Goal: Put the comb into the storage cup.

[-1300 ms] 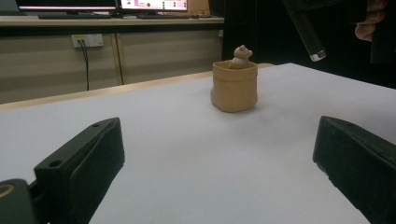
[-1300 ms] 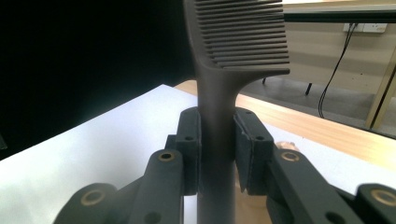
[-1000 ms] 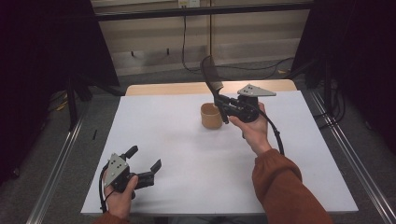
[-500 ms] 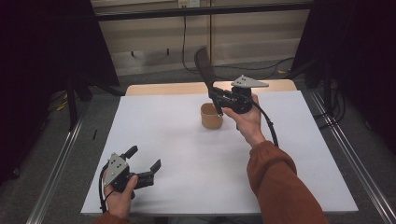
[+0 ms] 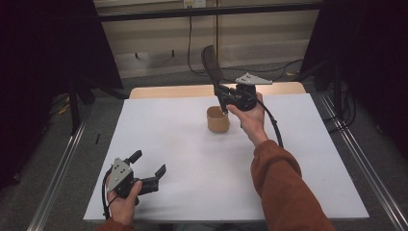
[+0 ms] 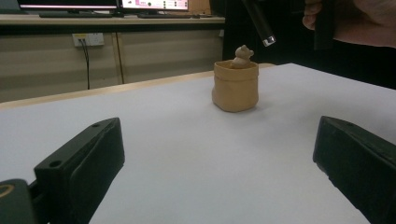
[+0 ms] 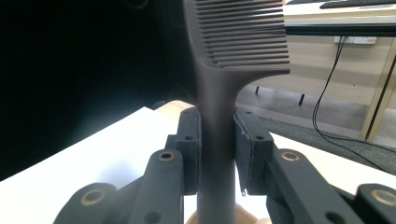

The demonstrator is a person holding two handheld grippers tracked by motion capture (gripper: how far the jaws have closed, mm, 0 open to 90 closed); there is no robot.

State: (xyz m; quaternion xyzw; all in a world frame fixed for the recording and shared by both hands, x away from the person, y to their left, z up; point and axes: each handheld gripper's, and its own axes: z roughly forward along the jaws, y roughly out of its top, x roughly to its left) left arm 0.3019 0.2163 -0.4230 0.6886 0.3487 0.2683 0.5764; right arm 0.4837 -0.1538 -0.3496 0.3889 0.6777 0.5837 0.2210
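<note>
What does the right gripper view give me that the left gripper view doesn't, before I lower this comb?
Right gripper view alone: the comb's teeth and the right tongs clamped on its handle. Left gripper view alone: the tan pot in full, a small figure poking out of its top, and the open left tongs low over the table. Both share the white table, the pot, and the comb, whose handle tip hangs above the pot.

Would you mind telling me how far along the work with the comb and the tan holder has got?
Done: the right gripper has the dark plastic comb clamped by its handle. In hand: its handle end hangs above the tan bag-shaped holder. Left: lowering it in, if that is the aim. The left gripper rests open.
</note>
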